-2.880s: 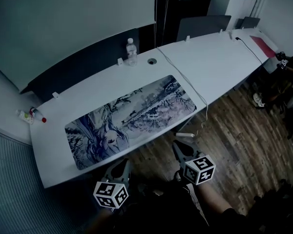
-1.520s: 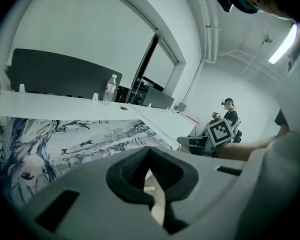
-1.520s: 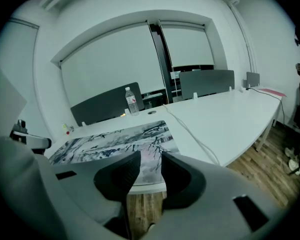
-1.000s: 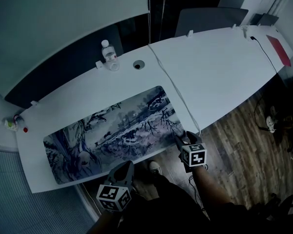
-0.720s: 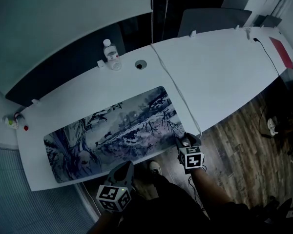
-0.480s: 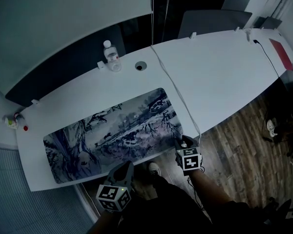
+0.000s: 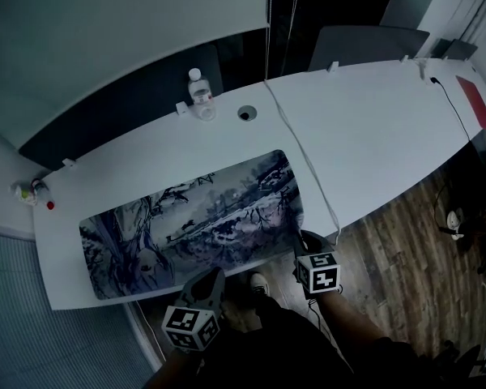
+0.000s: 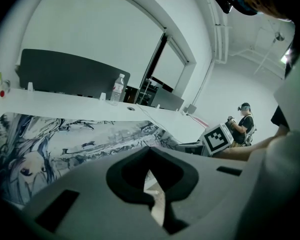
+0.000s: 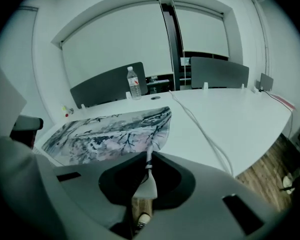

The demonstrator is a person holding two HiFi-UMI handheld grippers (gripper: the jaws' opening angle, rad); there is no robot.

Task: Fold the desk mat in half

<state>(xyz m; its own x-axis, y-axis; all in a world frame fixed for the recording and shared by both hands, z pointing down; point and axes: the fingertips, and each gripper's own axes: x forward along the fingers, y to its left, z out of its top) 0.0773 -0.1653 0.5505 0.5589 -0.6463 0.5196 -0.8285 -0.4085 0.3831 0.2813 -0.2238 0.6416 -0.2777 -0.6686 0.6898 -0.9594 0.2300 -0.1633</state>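
The desk mat [image 7: 194,213], printed with a blue-grey ink drawing, lies flat along the front of the white table [image 7: 373,128]. My right gripper [image 7: 299,238] is at the mat's near right corner. Its jaws are closing, and in the right gripper view the mat's corner [image 9: 151,149] is pinched between them, slightly raised off the table; the right gripper [image 9: 149,160] points along the mat [image 9: 105,131]. My left gripper [image 7: 212,275] hangs below the table's front edge, near the mat's middle. The left gripper [image 8: 150,151] is shut with nothing in it, and the mat [image 8: 65,139] lies ahead of it.
A water bottle [image 7: 198,87] stands at the table's back beside a round cable hole [image 7: 245,113]. A white cable [image 7: 308,164] runs across the table just right of the mat. Small bottles [image 7: 28,191] stand at the far left. Wood floor [image 7: 405,241] lies on the right. Another person [image 8: 244,121] stands far off.
My right gripper has come onto the mat's near right corner and its jaws have closed on it; the corner is slightly raised. The left gripper has stayed below the table's edge.
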